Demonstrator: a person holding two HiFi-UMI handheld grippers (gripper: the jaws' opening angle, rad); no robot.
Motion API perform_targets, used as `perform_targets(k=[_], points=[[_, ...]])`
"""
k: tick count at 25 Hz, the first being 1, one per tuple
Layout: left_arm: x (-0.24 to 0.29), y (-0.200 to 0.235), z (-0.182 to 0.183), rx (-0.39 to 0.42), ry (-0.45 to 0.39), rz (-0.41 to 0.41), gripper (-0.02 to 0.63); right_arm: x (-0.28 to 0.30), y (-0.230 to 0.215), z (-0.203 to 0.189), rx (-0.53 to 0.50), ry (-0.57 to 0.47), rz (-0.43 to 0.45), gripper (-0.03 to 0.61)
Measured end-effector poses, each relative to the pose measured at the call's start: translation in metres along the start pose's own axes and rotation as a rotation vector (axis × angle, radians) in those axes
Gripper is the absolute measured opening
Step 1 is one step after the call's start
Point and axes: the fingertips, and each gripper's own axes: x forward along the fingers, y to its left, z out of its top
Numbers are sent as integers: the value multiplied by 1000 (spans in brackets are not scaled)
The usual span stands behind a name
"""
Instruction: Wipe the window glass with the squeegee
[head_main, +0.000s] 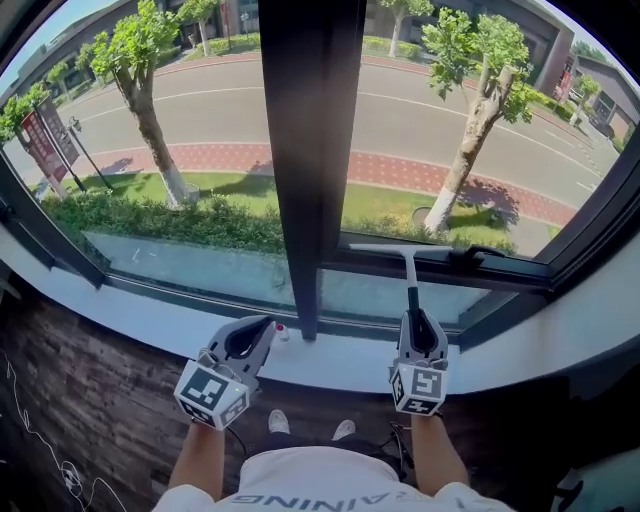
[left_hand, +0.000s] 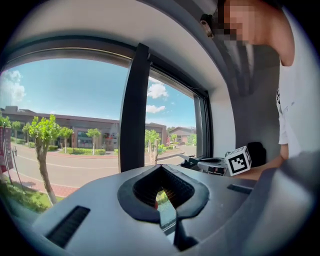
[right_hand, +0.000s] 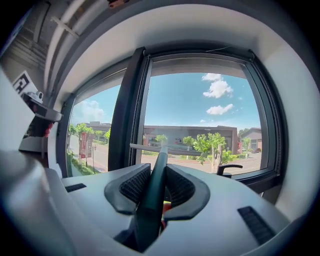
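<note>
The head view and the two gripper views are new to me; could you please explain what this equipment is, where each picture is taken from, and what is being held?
There is no robot here: a person stands at a window with a hand-held two-jaw gripper in each hand. The head view looks down from a camera on the person's head. Each gripper view comes from a camera riding on one gripper, looking along its jaws. The right gripper is closed on the dark green handle of a squeegee, whose pale blade sits low on the right pane of the window glass. The left gripper is closed and empty, held near the white window sill.
</note>
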Motion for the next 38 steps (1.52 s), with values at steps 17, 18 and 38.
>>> perform_targets(k=[17,18,38], points=[[-54,-93,-28,-38,8,164,17,-97,-1,11,172,-75,296,100],[-65,-99,-31,-36,5,171,17,-107,5,13,171,-77,307,100],[-221,-258,-53,-85,-45,118,17,-346,25,50,65,-97,314,100]])
